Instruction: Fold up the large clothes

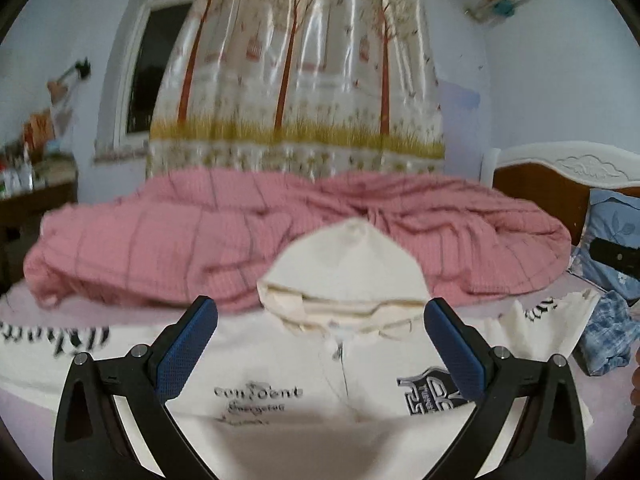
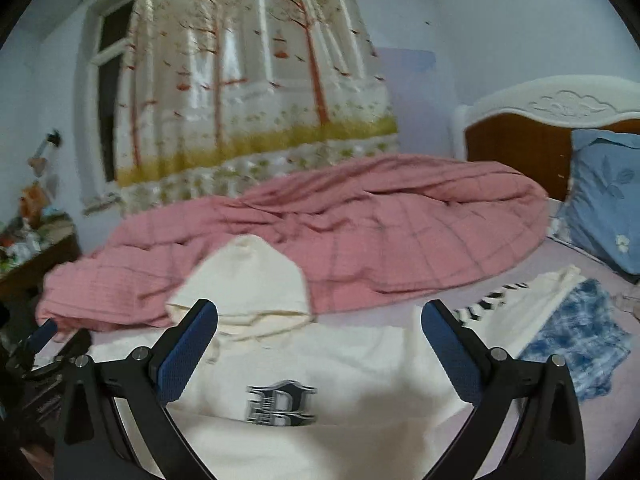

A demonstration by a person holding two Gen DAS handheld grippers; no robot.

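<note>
Seemingly flat, cream hoodie [image 1: 304,360] beneath both spread jaws, untouched.

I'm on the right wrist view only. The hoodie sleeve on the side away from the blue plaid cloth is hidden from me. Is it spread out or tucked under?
Observer: Spread out. In the left wrist view that sleeve lies flat, with its black lettering facing up.
Operator: What about the left hand-held gripper?
Observer: The left hand-held gripper is open and holds nothing. It points at the hoodie just below the hood.
</note>
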